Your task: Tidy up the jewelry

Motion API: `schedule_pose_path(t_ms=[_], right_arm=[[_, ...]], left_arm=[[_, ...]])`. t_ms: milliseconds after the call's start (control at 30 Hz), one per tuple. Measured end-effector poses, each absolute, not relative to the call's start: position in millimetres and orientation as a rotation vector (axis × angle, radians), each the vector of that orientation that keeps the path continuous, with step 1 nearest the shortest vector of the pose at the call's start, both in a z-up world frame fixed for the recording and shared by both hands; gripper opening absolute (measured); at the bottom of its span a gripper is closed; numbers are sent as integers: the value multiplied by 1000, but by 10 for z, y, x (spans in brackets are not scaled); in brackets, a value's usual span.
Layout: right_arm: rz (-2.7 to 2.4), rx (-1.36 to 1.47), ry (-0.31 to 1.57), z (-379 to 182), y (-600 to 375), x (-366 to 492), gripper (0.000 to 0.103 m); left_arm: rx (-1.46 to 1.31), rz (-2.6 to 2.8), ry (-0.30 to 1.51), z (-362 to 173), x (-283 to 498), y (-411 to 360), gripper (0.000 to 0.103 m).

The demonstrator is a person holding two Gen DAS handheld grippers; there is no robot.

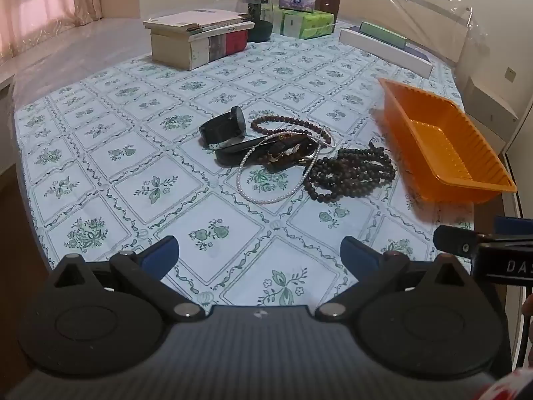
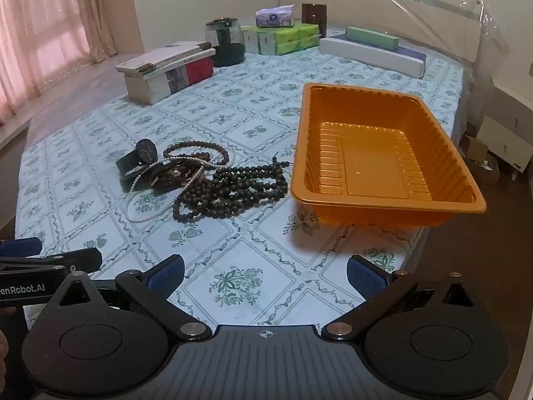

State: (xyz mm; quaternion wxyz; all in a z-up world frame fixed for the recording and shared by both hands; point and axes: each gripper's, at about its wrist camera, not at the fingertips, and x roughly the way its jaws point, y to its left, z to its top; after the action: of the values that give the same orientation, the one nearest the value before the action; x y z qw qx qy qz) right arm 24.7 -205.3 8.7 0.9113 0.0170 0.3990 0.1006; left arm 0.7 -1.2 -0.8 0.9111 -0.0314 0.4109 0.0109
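Observation:
A pile of jewelry lies on the patterned tablecloth: a black watch (image 1: 226, 126) (image 2: 141, 158), a white pearl necklace (image 1: 266, 196) (image 2: 143, 215), a brown bead bracelet (image 1: 283, 123) (image 2: 196, 150) and dark bead strands (image 1: 353, 173) (image 2: 233, 190). An empty orange tray (image 1: 443, 153) (image 2: 383, 160) stands right of the pile. My left gripper (image 1: 260, 256) is open and empty, near the front edge, short of the pile. My right gripper (image 2: 265, 275) is open and empty, in front of the tray and beads.
At the back stand stacked books (image 1: 200, 40) (image 2: 166, 70), a dark jar (image 1: 256, 16) (image 2: 226, 41), tissue packs (image 1: 306, 16) (image 2: 279, 33) and long flat boxes (image 1: 386, 46) (image 2: 373, 50). The table's right edge runs just beyond the tray. Curtains hang at the left.

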Motion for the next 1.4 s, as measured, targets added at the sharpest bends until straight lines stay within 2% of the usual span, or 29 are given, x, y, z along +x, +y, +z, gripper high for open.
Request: schedule_pose_path(t_ms=[1400], right_arm=[[204, 31, 796, 157, -2045, 270, 103]], left_arm=[[-89, 23, 817, 49, -21, -17, 102]])
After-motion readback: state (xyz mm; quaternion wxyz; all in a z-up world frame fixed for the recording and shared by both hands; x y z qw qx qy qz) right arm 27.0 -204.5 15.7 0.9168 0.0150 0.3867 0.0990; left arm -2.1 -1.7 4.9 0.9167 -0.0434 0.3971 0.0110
